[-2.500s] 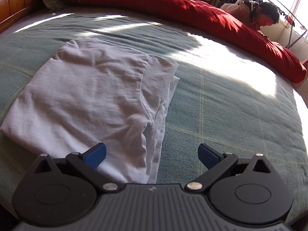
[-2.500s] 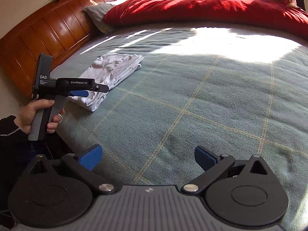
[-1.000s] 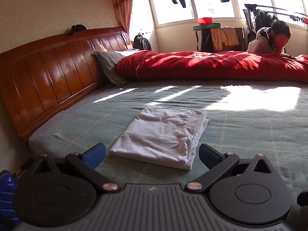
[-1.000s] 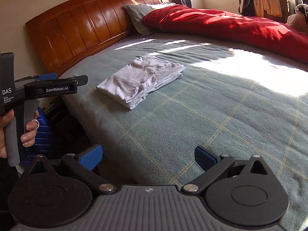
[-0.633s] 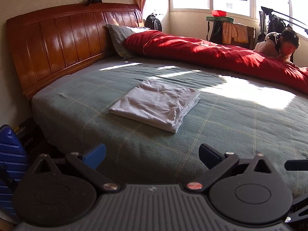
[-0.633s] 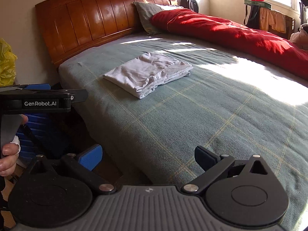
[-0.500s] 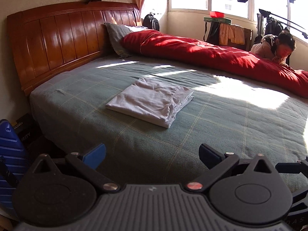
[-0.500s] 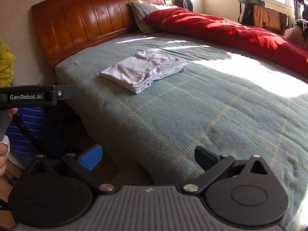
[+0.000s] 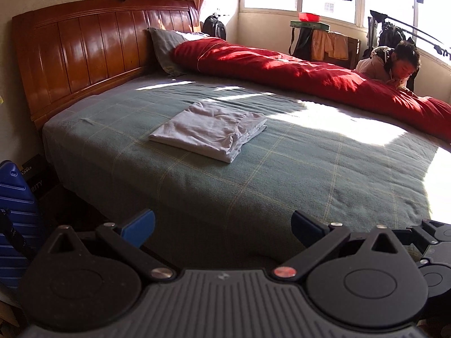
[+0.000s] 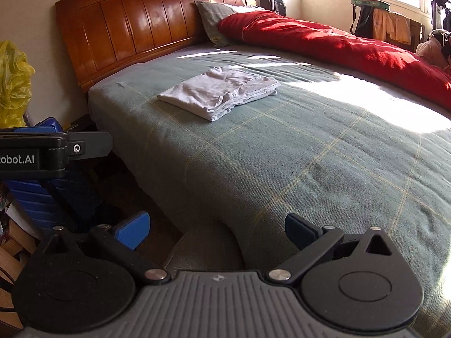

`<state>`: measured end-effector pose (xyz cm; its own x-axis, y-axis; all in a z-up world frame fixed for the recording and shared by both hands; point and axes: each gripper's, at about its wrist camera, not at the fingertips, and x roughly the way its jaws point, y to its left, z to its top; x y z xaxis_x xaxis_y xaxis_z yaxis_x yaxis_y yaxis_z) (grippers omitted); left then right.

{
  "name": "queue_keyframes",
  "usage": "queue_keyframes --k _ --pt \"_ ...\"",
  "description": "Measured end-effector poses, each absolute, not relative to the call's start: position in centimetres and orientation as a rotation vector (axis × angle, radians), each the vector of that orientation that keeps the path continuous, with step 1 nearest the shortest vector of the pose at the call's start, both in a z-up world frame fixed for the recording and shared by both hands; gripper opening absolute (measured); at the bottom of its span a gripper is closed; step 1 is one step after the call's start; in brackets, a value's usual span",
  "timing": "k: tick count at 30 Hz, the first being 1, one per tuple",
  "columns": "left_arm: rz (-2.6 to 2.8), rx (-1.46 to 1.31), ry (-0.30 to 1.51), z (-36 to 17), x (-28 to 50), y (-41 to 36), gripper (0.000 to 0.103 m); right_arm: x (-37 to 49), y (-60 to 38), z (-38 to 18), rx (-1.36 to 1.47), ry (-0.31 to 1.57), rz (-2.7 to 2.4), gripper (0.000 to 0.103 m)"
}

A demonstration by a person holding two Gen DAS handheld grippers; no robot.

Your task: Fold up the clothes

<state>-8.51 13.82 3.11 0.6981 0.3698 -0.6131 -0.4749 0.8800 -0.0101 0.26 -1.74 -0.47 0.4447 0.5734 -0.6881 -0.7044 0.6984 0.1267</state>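
Folded white garment (image 9: 210,131) was left on bed (image 9: 282,174) at 11 o'clock; left gripper (image 9: 222,228) and right gripper (image 10: 217,229) were held empty, fingers apart.

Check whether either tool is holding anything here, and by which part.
Nothing is held. Left tool and right tool are open, off the folded white garment on the bed.

Hard daylight comes through the tall windows (image 9: 327,0) behind the long red quilt (image 9: 296,73), and the panes are blown out to white. On the near side of that quilt a sun patch on the green checked bedspread (image 9: 282,174) glares without detail. The glossy wooden headboard (image 10: 146,22) shows streaky reflections. Below the bedspread's edge the floor lies in deep shadow. Both views bend strongly outward, with dark corners; focus is sharp.
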Motion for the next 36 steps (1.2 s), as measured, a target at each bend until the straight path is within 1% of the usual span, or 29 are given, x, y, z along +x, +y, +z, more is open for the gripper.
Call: queue_keyframes --k 36 --pt "0.498 -0.186 0.658 3.22 -9.35 13.08 0.103 -0.66 -1.76 -0.43 -0.208 0.770 0.806 0.103"
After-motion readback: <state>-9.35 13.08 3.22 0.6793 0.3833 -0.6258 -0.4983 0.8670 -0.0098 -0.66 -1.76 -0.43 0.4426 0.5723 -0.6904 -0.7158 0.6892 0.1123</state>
